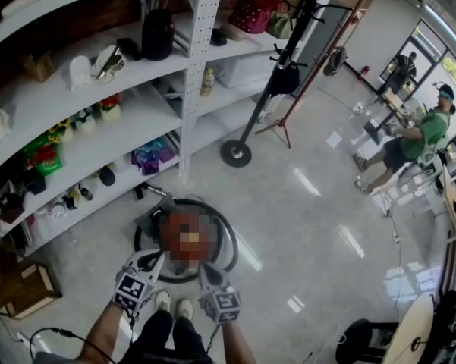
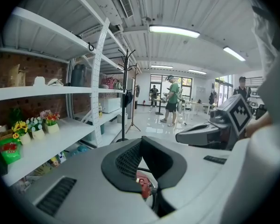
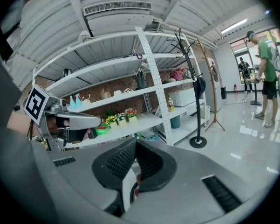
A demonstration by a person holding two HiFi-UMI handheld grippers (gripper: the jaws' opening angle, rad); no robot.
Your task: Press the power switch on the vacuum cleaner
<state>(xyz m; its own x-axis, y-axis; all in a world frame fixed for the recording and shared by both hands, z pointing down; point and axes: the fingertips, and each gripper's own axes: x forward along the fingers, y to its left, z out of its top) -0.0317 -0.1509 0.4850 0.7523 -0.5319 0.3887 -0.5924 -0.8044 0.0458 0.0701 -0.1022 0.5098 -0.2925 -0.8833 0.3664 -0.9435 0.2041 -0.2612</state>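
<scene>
Left gripper, right gripper; vacuum cleaner half-hidden

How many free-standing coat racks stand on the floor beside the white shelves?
2. A black coat rack with a round base stands by the shelf post; a reddish wooden rack on tripod legs stands just beyond it. More may be hidden.

Round red canister vacuum cleaner lay on glossy floor | white metal shelf rack stood behind it, leftward | black coat stand stood right of rack.
</scene>
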